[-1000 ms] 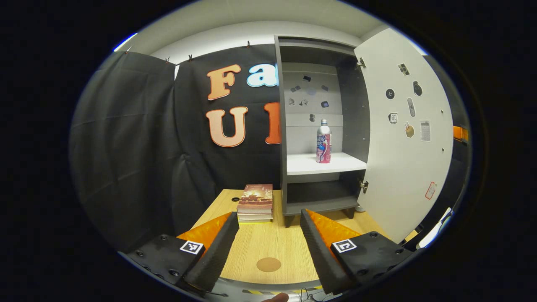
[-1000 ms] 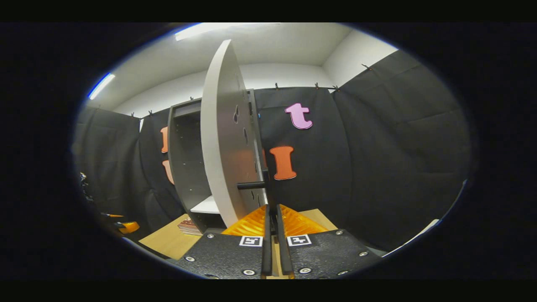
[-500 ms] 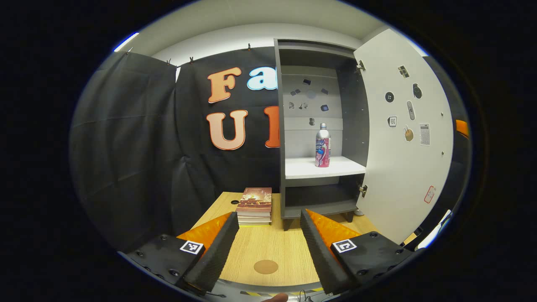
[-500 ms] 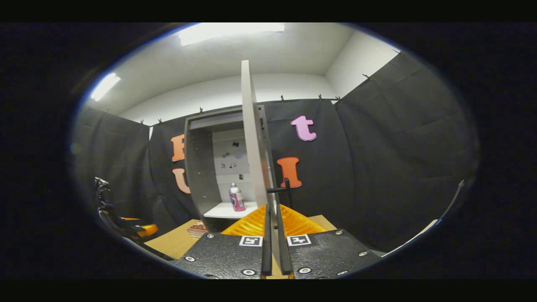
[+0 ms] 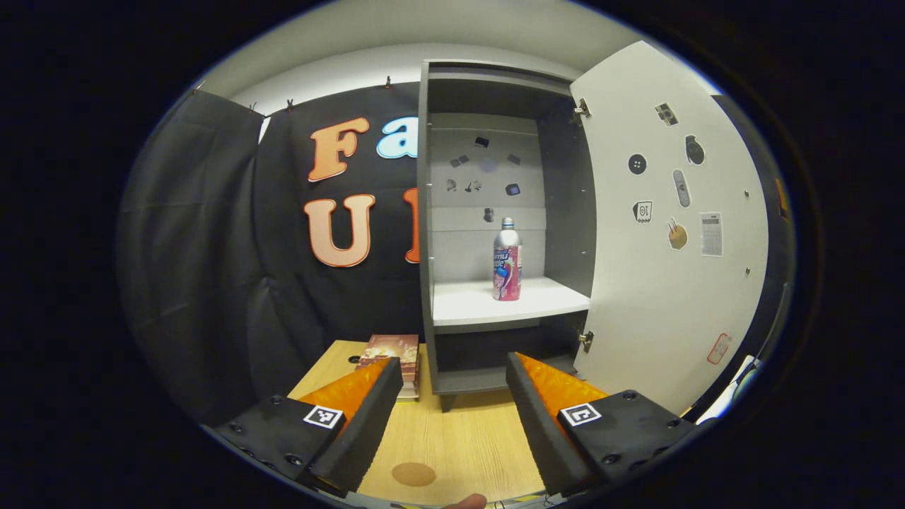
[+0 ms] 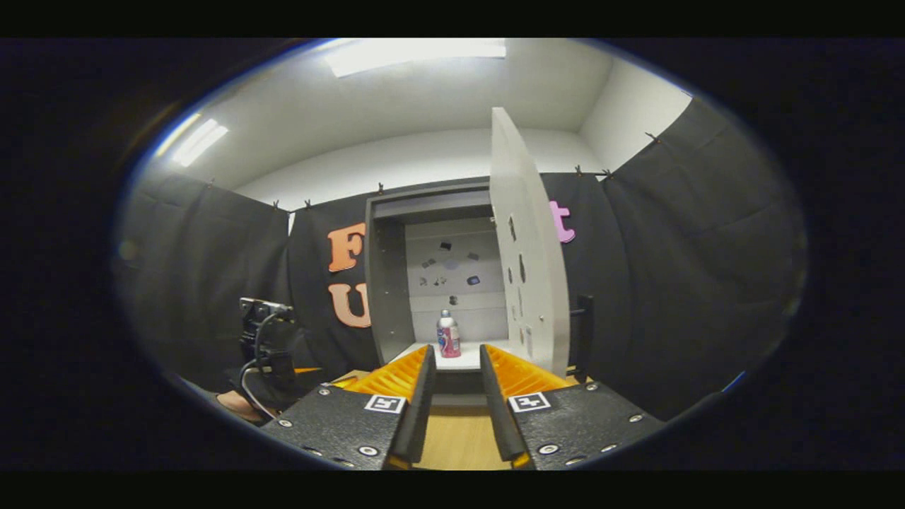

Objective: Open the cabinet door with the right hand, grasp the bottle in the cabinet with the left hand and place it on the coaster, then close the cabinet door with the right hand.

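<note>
The grey cabinet (image 5: 428, 212) stands with its white door (image 5: 672, 226) swung wide to the right. A silver bottle with a pink label (image 5: 507, 260) is upright on the white shelf (image 5: 481, 309). A round brown coaster (image 5: 413, 474) lies on the wooden table near me. My left gripper (image 5: 452, 362) is open and empty, low over the table and well short of the cabinet. In the right gripper view, my right gripper (image 6: 457, 350) is open and empty, apart from the door (image 6: 527, 276) and its dark handle (image 6: 583, 325); the bottle (image 6: 447, 334) shows beyond its fingertips.
A stack of books (image 5: 392, 350) lies on the table (image 5: 466, 438) left of the cabinet's foot. Black cloth walls close in the booth. In the right gripper view, the left gripper's black housing (image 6: 269, 332) with a cable sits at the left, a hand (image 6: 233, 403) below it.
My right gripper has let go of the door handle, opened and drawn back to the left of the door. The door has swung wider. My left gripper has shifted toward the cabinet.
</note>
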`<state>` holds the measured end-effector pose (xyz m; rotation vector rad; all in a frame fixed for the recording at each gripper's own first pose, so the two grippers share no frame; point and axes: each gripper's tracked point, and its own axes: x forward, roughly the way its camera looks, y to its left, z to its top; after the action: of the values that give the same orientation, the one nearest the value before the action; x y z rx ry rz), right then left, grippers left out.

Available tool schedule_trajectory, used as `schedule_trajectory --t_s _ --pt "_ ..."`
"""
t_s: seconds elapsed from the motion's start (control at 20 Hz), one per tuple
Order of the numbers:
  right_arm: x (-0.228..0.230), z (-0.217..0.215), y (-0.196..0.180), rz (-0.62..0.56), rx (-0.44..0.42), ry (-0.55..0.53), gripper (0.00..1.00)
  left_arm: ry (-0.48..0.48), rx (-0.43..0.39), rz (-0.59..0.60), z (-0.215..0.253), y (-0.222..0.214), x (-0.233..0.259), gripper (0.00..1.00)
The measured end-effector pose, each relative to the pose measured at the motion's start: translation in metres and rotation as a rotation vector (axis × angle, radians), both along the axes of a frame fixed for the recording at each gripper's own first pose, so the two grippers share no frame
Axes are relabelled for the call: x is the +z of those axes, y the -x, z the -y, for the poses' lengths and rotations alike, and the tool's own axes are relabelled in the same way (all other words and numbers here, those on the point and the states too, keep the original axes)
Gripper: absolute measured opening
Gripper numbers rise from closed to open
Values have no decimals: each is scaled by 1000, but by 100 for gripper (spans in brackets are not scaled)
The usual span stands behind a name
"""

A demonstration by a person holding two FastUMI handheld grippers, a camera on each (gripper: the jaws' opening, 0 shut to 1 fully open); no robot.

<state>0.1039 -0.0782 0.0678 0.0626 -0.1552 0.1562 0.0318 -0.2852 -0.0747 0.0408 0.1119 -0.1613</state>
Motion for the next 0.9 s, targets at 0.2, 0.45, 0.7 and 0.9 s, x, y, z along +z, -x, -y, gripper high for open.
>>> schedule_trajectory --t_s 0.2,0.45,0.7,0.9 --pt "-10 -20 -27 -22 -27 27 63 -2 -66 47 36 -61 11 95" --pt "-25 -26 -63 -59 -80 30 78 14 -126 94 80 -145 22 97" --pt "-38 -11 -87 -98 -183 4 86 35 -170 103 116 -224 24 96" --pt "-52 -1 -102 -150 -250 -17 87 42 -184 115 137 -274 27 96"
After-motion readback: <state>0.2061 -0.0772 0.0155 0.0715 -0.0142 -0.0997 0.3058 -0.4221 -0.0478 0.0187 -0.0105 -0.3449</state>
